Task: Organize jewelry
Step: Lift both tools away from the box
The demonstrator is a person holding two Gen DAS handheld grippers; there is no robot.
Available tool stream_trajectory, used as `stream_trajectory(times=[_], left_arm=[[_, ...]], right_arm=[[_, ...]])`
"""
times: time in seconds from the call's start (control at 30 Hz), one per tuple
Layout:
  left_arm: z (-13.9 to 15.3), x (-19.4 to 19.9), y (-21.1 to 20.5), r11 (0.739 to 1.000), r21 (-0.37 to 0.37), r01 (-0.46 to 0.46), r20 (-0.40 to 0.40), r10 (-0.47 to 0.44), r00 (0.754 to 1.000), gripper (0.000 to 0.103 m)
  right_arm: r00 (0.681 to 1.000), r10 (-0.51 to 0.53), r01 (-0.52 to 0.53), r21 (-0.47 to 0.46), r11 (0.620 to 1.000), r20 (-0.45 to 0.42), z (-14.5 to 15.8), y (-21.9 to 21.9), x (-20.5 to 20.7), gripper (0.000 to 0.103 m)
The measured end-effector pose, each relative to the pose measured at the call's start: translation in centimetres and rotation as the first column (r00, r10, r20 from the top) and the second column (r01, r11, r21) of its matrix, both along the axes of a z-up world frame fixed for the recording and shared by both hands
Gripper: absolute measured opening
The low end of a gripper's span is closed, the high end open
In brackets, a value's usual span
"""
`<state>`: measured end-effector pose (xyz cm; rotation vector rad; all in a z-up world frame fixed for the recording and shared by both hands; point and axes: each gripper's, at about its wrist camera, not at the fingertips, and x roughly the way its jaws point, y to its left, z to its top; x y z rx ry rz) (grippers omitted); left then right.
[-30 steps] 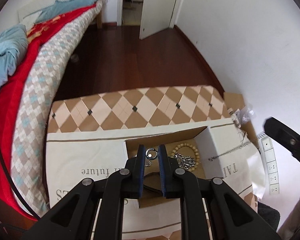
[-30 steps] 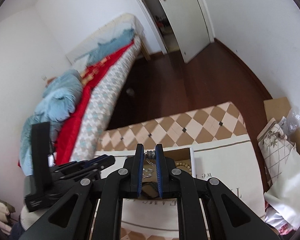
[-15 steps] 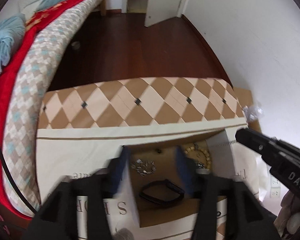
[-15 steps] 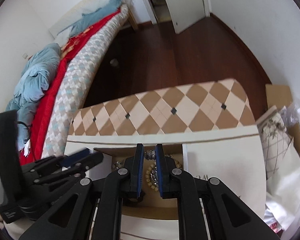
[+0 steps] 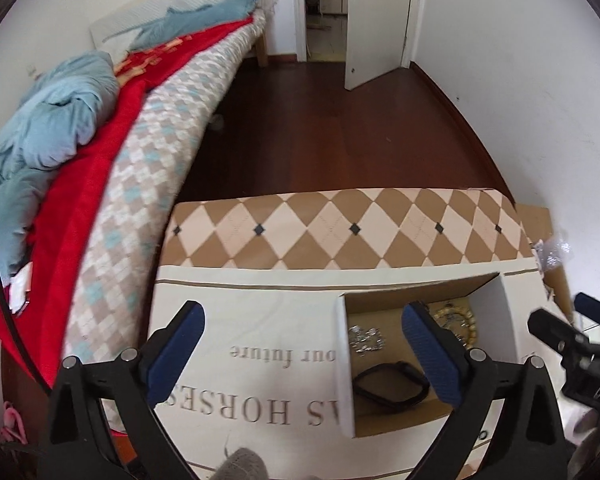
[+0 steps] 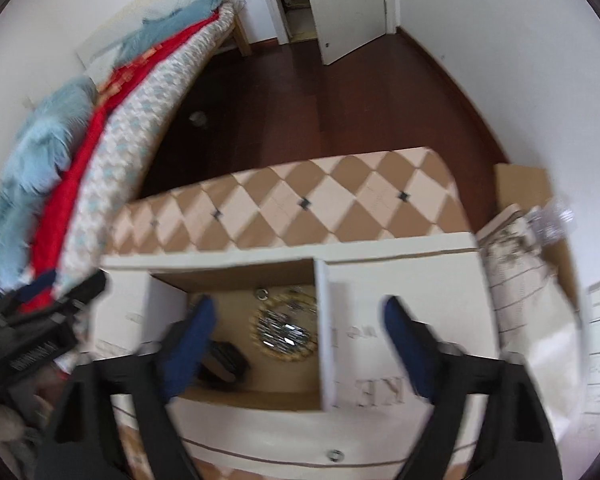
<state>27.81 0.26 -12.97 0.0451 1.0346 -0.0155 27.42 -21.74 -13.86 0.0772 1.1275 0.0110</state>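
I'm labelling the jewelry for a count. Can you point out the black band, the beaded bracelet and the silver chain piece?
black band point(image 5: 392, 386): left wrist view, on its near loop.
beaded bracelet point(image 5: 470, 320): left wrist view, on its beads.
silver chain piece point(image 5: 366, 338): left wrist view, on the cluster's middle.

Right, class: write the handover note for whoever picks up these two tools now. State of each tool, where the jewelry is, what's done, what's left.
Left tool: open, nothing held; its jaws have just been opening.
Right tool: open, nothing held; just opened too, over the cardboard box.
In the box: silver chain piece, black bracelet, beaded bracelet ringing a silver heap.
Done: those pieces are in the box.
Left: a small silver ring lies outside on the white cloth.
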Motion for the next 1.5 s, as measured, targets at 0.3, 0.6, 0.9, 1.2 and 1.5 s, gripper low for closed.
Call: stream_trajectory(times=[0.3, 0.6, 0.9, 1.2, 1.5], left_arm=[[-0.7, -3.5, 0.0, 1.0, 0.029, 0.012, 0.027, -0.012, 1.0, 0.102], [1.0, -7.5, -0.1, 1.0, 0.005, 0.021, 0.077, -0.022, 0.997, 0.102], [4.5, -10.9, 0.3, 1.0, -0.019, 0.013, 0.145, -0.01, 0.989, 0.102], [7.2, -14.5, 0.7, 1.0, -0.03, 0.001, 0.198, 0.005, 0.98, 0.102], [6.4, -16.9, 0.5, 0.999, 0.029, -0.046, 0.2, 0.039, 0.979, 0.102]], right_arm=[[1.0, 0.025, -0.027, -0.115, 0.993, -0.015, -1.7, 2.0, -4.2, 0.103], [0.998, 0.045, -0.037, -0.148, 0.988, 0.054, 0.7, 3.2, -7.1, 0.103], [0.99, 0.026, -0.007, -0.138, 0.99, 0.138, 4.4, 3.1, -10.7, 0.103], [0.974, 0.019, 0.011, -0.131, 0.991, 0.224, 8.3, 3.2, -14.5, 0.103], [0.97, -0.024, 0.041, -0.064, 0.997, 0.24, 8.1, 1.8, -16.9, 0.103]])
